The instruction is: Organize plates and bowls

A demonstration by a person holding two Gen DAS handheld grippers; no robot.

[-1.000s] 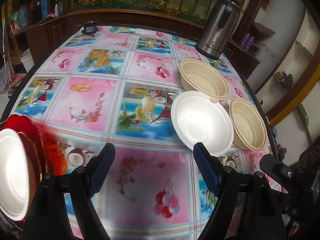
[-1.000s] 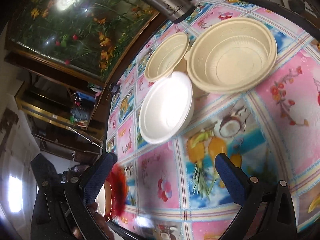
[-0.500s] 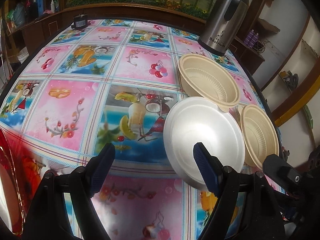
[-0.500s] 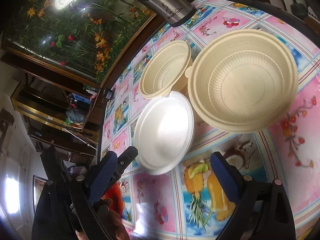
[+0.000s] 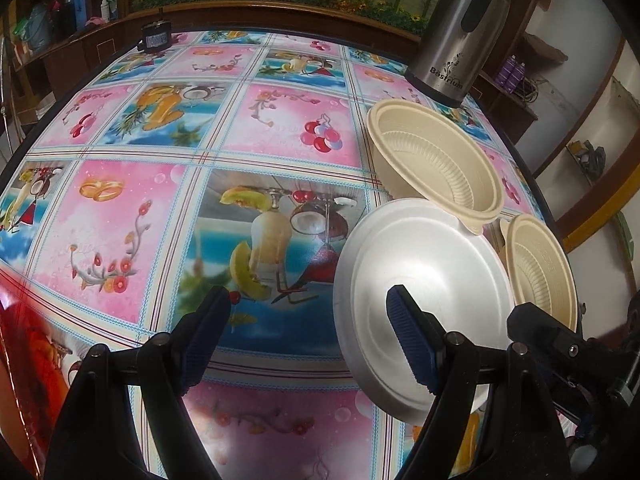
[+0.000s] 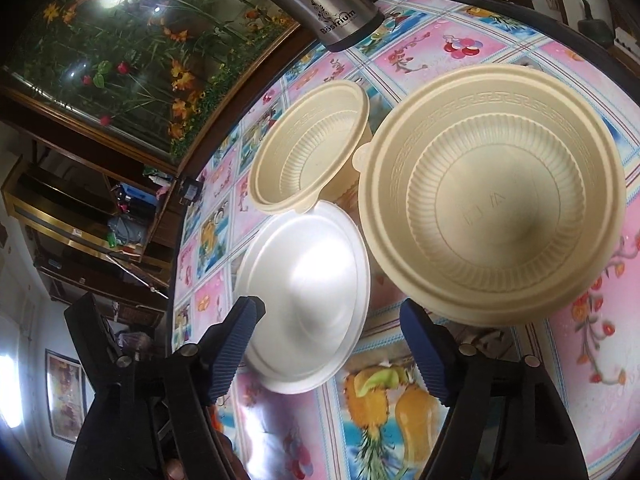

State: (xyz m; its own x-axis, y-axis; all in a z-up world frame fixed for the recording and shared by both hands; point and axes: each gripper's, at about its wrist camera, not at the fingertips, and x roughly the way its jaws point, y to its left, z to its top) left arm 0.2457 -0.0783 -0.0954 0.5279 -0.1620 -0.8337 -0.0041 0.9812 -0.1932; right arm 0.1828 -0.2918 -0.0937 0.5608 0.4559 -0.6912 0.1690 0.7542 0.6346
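Three dishes sit bunched up at one corner of the worktop (image 5: 168, 200): a white foam plate (image 5: 404, 272) and two cream plastic bowls, the far bowl (image 5: 436, 164) near a steel jug (image 5: 460, 36) and the near bowl (image 6: 496, 196) right by the edge. All three are touching or close to it; the far bowl's little rim tab hangs over the plate's edge.

The left tool (image 5: 308, 336) is wide open with nothing in it, and its right finger sits over the plate's rim while the other one is out over the bare cloth. The right tool (image 6: 332, 348) is also spread wide and empty, lined up on the plate's near edge.

My guess is the plate weighs almost nothing and is foam, so it dents or cracks if you squeeze hard, and it'll skid on that glossy cloth. I'd pinch the raised rim, one finger above and one under. The bowls look like thin ribbed plastic: light, a bit flexy, slick. Grab those by the wall just under the lip, not the tab.
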